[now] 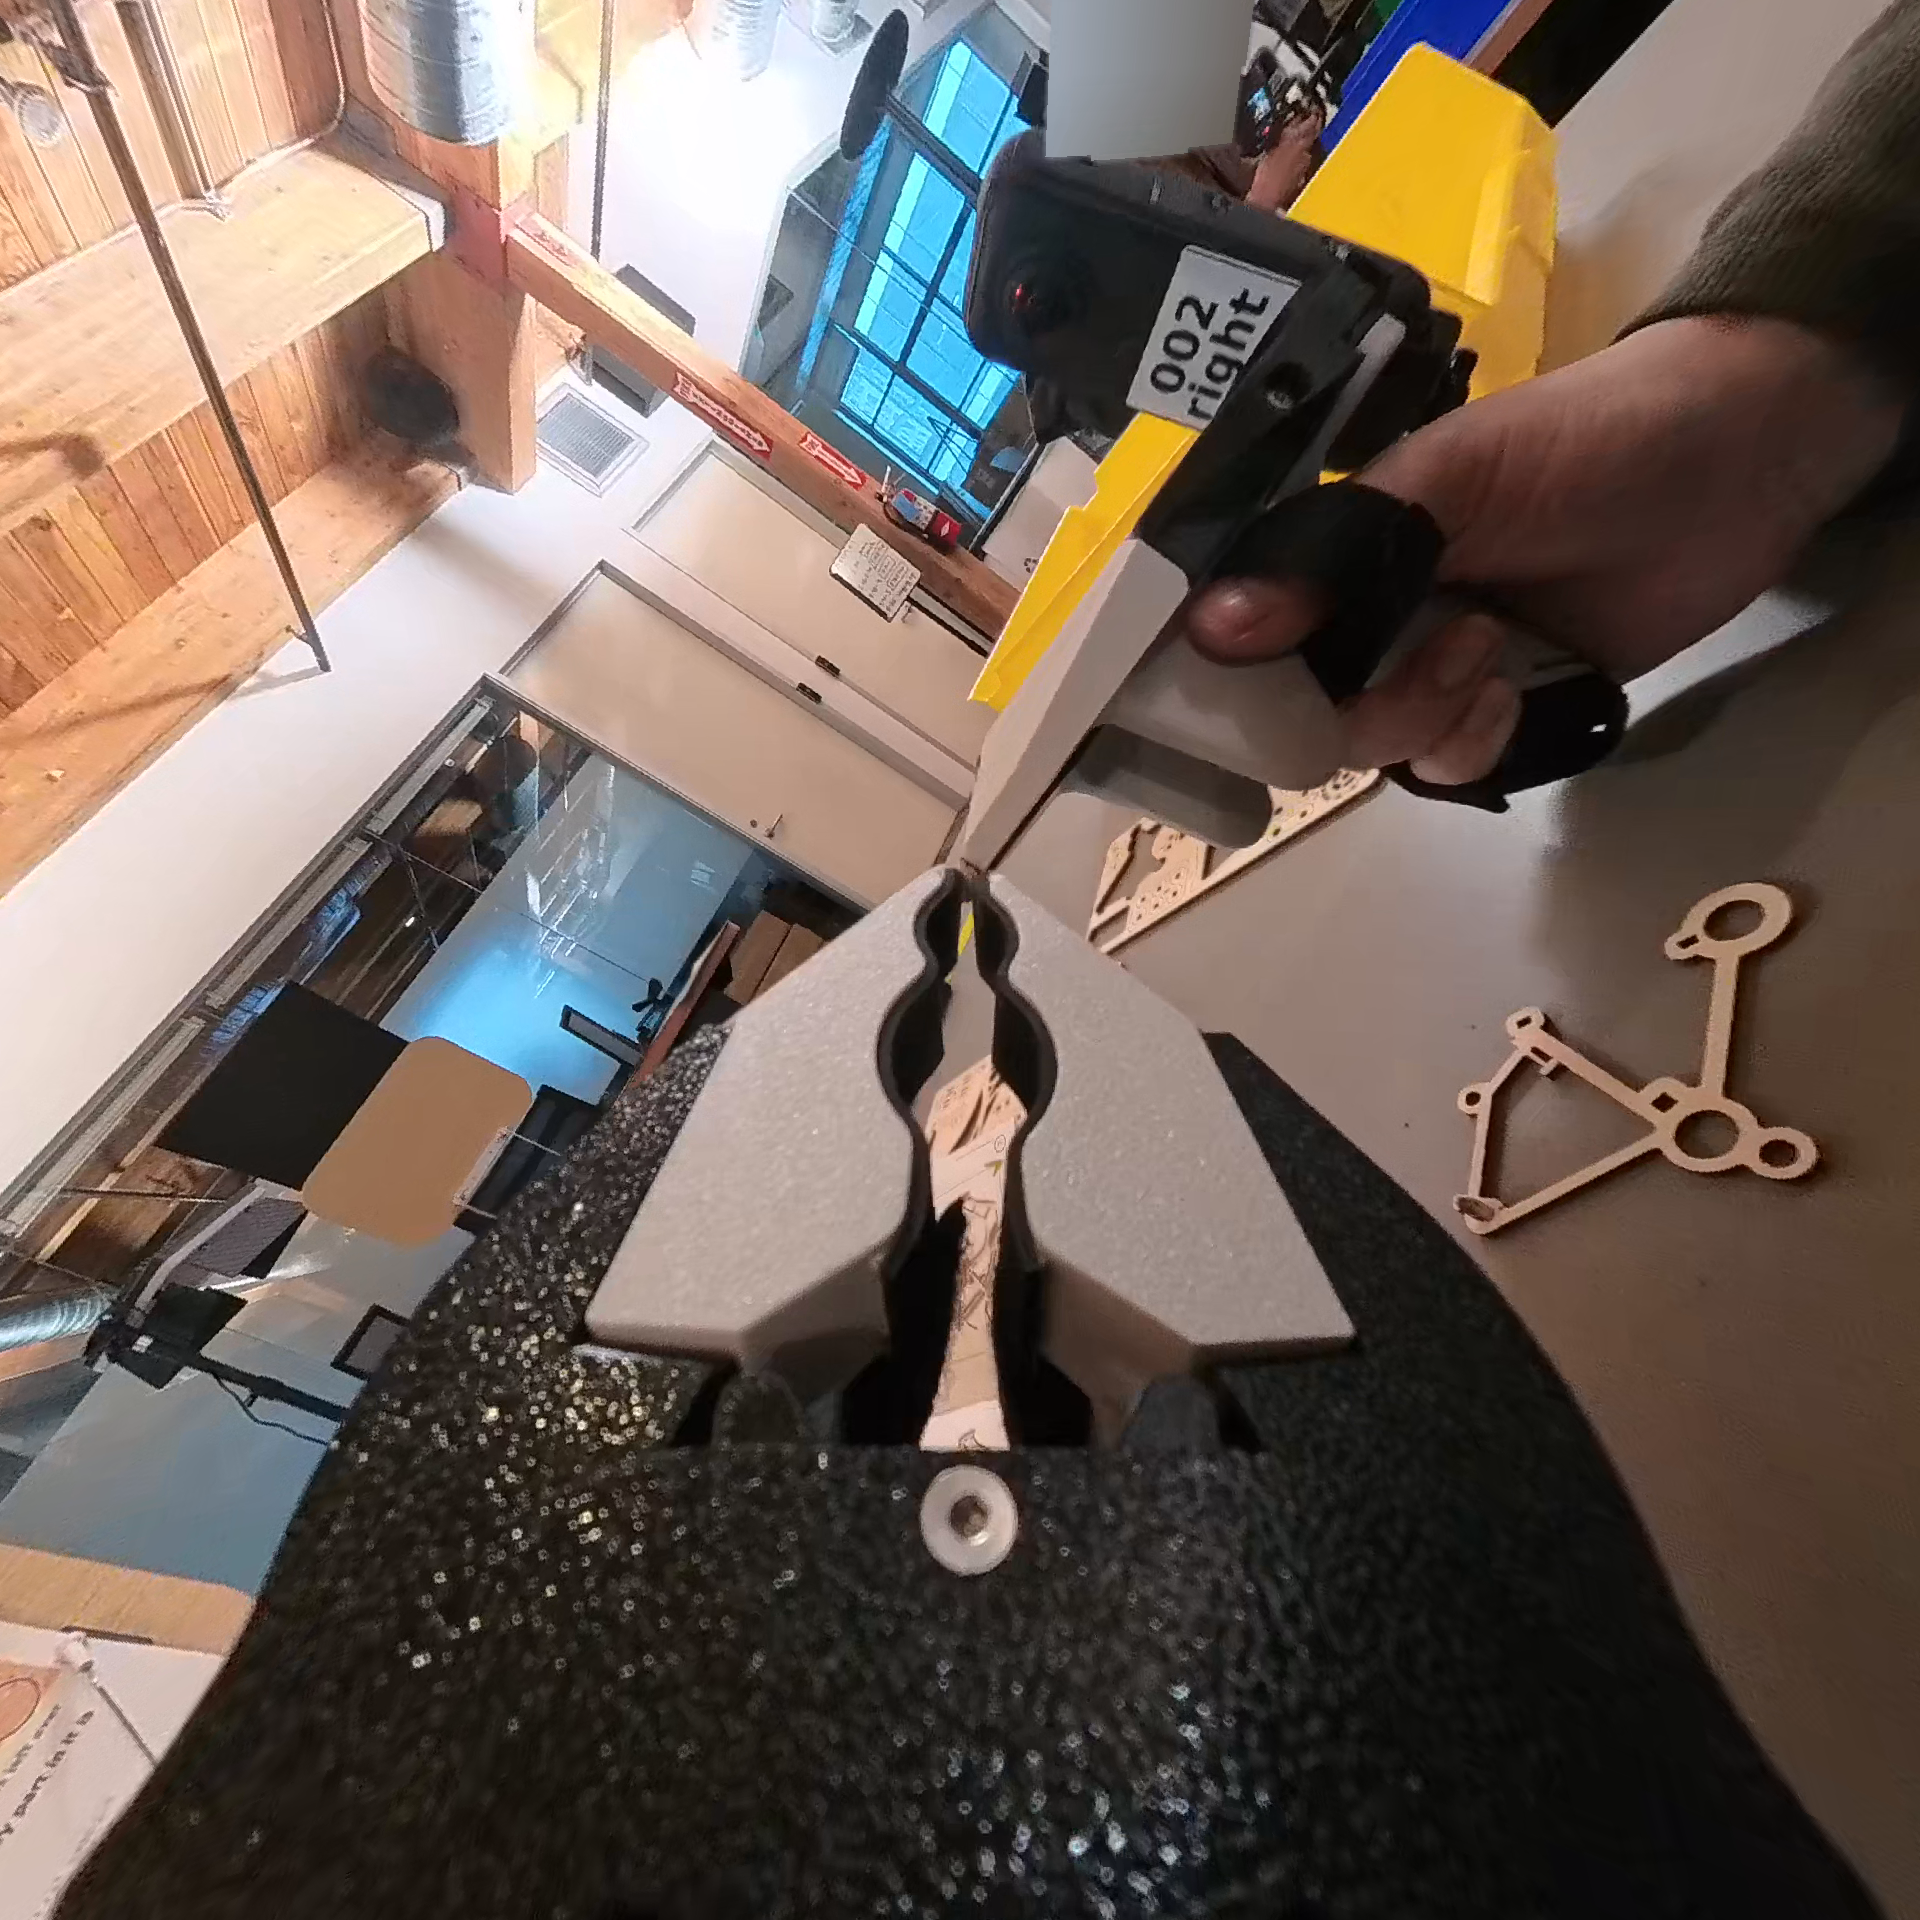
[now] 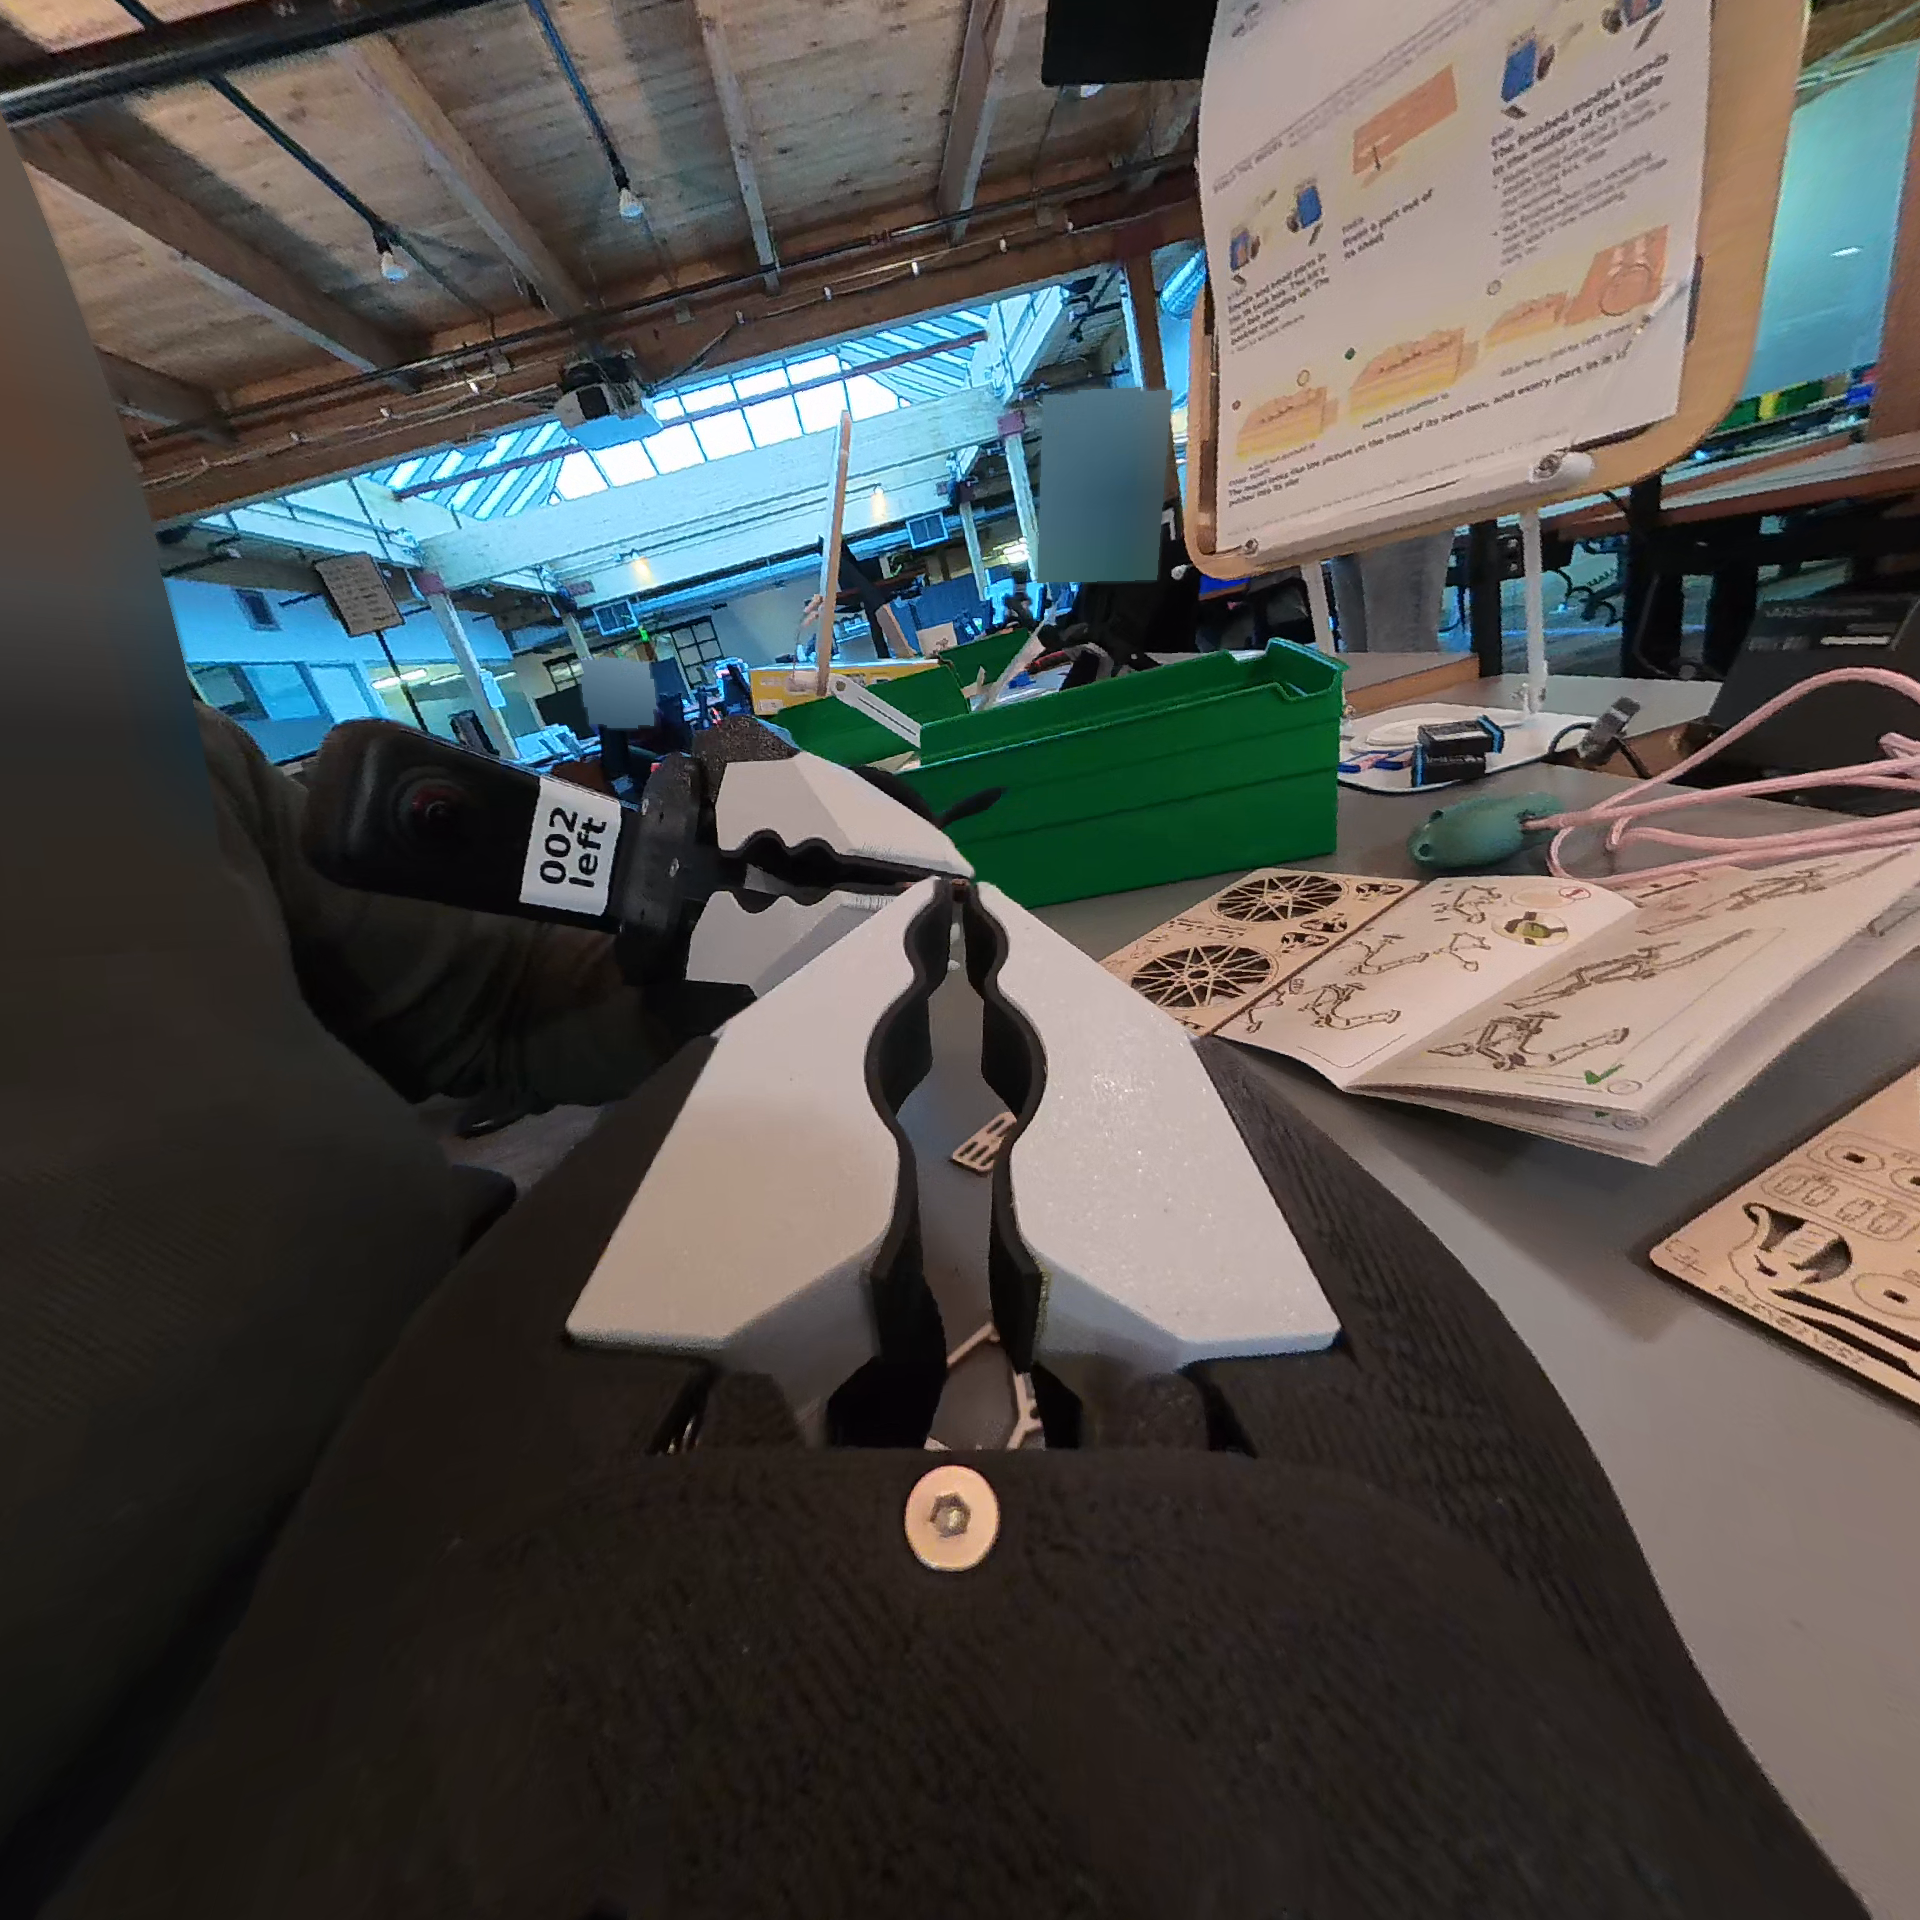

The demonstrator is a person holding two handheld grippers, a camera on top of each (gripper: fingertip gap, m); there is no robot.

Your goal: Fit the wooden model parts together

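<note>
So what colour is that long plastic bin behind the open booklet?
Green, clearest in the right wrist view.

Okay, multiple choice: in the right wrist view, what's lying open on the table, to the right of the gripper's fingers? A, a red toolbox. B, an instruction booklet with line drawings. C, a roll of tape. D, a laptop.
B: an open instruction booklet with line drawings lies on the grey table, right of the right gripper.

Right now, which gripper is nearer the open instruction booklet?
Right. The booklet lies just right of the right gripper; the left gripper sits on the opposite side.
</note>
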